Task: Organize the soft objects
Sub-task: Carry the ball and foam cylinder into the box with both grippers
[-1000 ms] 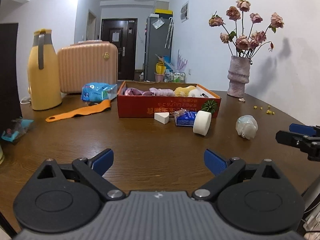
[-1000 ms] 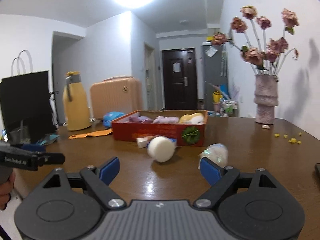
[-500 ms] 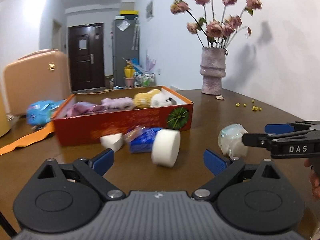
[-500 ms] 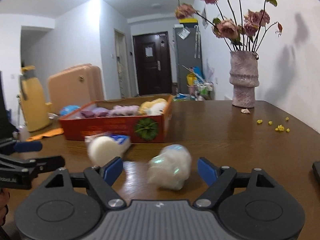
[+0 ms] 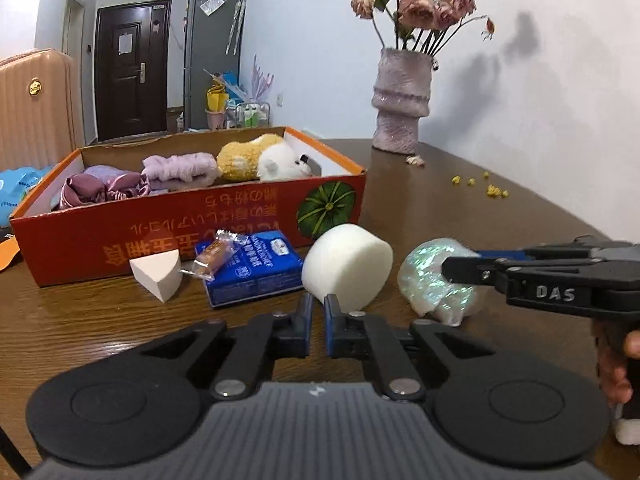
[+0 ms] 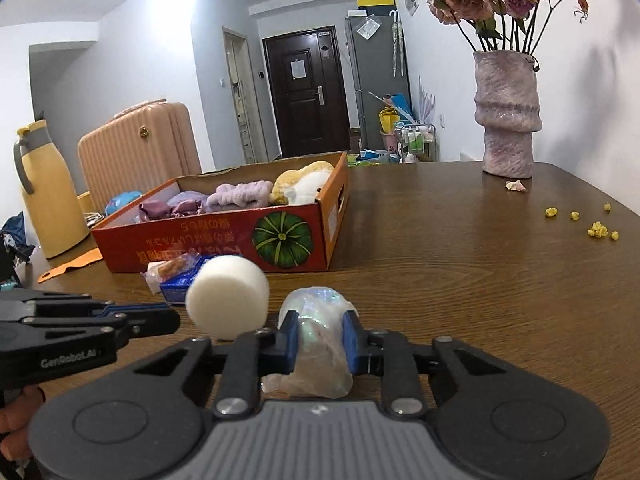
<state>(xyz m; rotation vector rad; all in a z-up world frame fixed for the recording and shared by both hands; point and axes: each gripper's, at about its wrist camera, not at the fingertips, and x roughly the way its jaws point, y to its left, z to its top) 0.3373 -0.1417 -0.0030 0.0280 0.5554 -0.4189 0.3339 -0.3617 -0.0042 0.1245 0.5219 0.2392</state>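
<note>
Box (image 5: 188, 220) at 10 o'clock, soft toys inside. Left gripper (image 5: 316, 312) just snapped closed, nothing between pads, tips just short of white sponge cylinder (image 5: 348, 266) at 12. Right gripper (image 6: 320, 332) just closed, pads squeezing iridescent wrapped bundle (image 6: 316, 344) on table (image 6: 460, 280), 3 o'clock of sponge.

The right claw (image 6: 319, 334), just closing, pinches the iridescent bundle (image 6: 316, 344) beside the white sponge (image 6: 227, 297).

Ribbed peach suitcase (image 5: 30, 108), blue plastic packet (image 5: 16, 194) and dried pink roses (image 5: 424, 4) are cropped by frame edges; orange cardboard box (image 5: 192, 216) hides its contents' lower parts.
</note>
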